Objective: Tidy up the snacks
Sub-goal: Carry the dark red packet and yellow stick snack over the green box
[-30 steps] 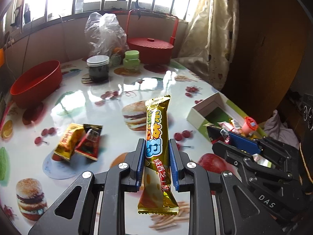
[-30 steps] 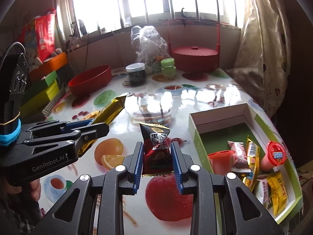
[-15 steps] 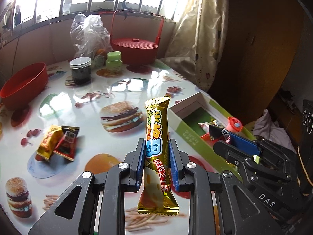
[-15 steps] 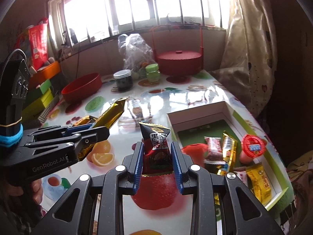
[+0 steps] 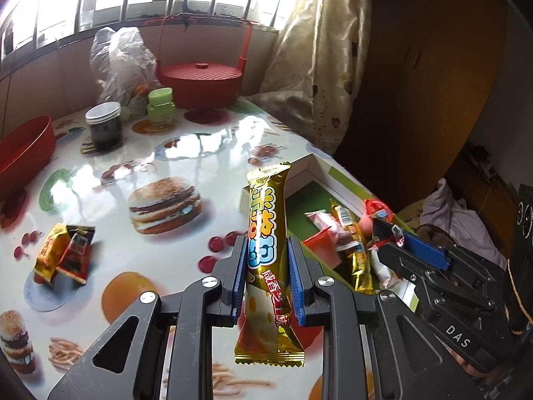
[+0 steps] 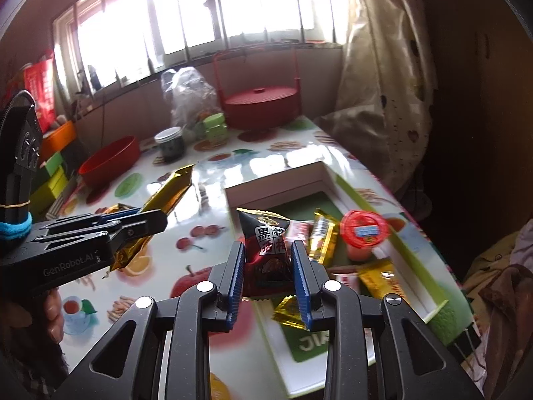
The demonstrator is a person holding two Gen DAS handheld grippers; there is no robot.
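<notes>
Far end of my counter (image 5: 206, 153): red lidded basket (image 5: 200, 80), crumpled clear plastic bag (image 5: 116, 60), dark jar (image 5: 103, 126), green jar (image 5: 161, 105). Red bowl (image 5: 23, 146) at left edge. Curtain (image 5: 316, 50) on the right.

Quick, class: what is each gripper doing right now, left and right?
Left gripper: closed on a long gold snack bar.
Right gripper: closed on a small black snack packet, over the snack box.

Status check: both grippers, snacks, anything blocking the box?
Left gripper shut on gold snack bar. Right gripper shut on black snack pack, above green box. Two packets left on table. Nothing blocking box.
</notes>
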